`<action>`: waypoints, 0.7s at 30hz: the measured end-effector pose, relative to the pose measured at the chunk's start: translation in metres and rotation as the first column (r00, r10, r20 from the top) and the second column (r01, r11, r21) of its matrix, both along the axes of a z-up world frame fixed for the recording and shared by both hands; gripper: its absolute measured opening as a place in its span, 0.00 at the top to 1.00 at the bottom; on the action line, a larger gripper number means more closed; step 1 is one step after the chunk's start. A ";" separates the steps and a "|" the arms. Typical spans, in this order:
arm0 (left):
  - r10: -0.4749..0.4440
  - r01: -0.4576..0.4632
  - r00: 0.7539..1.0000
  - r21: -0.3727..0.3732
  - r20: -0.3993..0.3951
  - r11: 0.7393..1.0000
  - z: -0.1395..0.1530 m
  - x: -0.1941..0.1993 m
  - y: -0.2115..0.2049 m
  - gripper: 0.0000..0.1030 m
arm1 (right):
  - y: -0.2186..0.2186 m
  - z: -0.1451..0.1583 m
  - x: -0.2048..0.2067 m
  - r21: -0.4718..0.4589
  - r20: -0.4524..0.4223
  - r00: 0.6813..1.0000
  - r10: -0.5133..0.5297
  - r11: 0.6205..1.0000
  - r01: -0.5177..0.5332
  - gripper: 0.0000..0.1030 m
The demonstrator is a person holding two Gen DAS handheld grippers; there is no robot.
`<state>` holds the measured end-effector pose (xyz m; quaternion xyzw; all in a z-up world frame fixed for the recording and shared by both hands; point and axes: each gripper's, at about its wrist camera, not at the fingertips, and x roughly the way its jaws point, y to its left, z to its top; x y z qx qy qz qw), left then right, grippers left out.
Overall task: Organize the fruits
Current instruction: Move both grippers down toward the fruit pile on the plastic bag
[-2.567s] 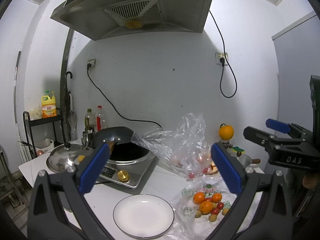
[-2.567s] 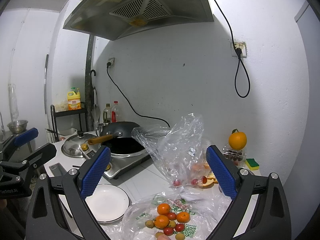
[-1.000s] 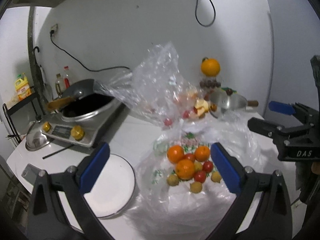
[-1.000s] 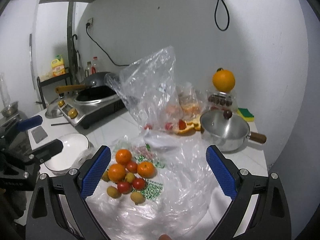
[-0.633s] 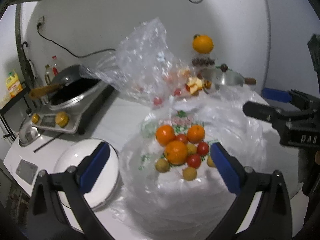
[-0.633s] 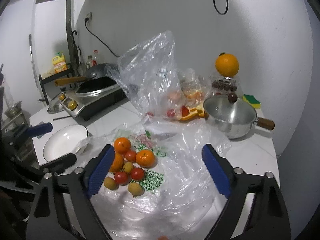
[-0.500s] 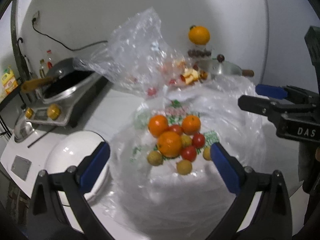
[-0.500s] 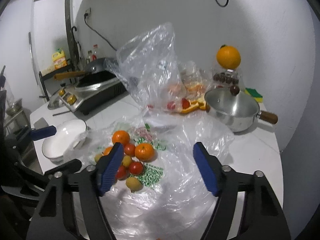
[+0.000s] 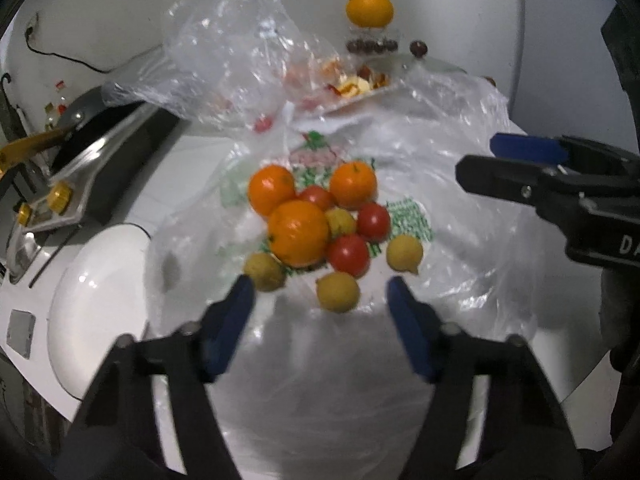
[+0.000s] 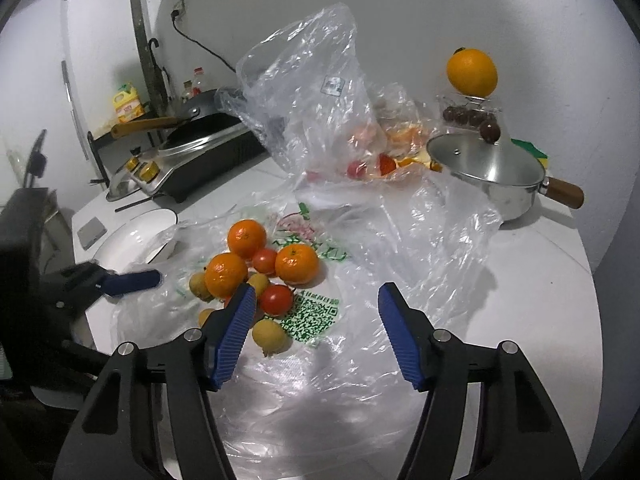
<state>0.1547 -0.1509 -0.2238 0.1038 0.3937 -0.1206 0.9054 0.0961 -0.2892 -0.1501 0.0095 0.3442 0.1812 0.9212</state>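
Note:
A pile of fruit lies on a flattened clear plastic bag (image 9: pixel 460 208): three oranges (image 9: pixel 298 233), red tomatoes (image 9: pixel 349 255) and small yellow fruits (image 9: pixel 337 291). My left gripper (image 9: pixel 319 290) hangs low over the near edge of the pile. Its jaws are closing, a yellow fruit lies between the tips, and the pads do not touch it. My right gripper (image 10: pixel 316 296) is over the bag to the right of the pile (image 10: pixel 248 236), jaws closing on nothing. A tomato (image 10: pixel 275 299) sits by its left finger. A white plate (image 9: pixel 100 280) lies left of the bag.
An induction cooker with a wok (image 10: pixel 208 148) stands at the back left. A second clear bag (image 10: pixel 312 100) with fruit stands upright behind the pile. At the back right a lidded steel pot (image 10: pixel 488 176) stands before a large orange (image 10: pixel 472 72) on a box.
Both grippers have sunk toward the fruit pile and tilted downward. The jaws of both have narrowed from wide open. The fruit looks larger and nearer.

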 end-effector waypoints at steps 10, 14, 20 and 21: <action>-0.018 0.017 0.999 -0.006 -0.048 1.000 -0.018 0.013 -0.007 0.50 | 0.004 -0.016 0.008 0.023 -0.058 0.997 0.058 0.998 -0.057 0.49; -0.022 0.021 0.998 -0.012 -0.064 1.000 -0.022 0.018 -0.007 0.53 | 0.004 -0.022 0.012 0.043 -0.081 0.995 0.058 0.998 -0.055 0.53; -0.034 0.032 0.997 -0.027 -0.069 0.999 -0.023 0.020 -0.004 0.67 | 0.013 -0.028 0.012 0.046 -0.103 0.989 0.110 0.993 -0.106 0.53; -0.037 0.035 0.997 -0.033 -0.072 0.999 -0.023 0.021 -0.003 0.70 | 0.015 -0.029 0.012 0.043 -0.106 0.987 0.118 0.993 -0.114 0.53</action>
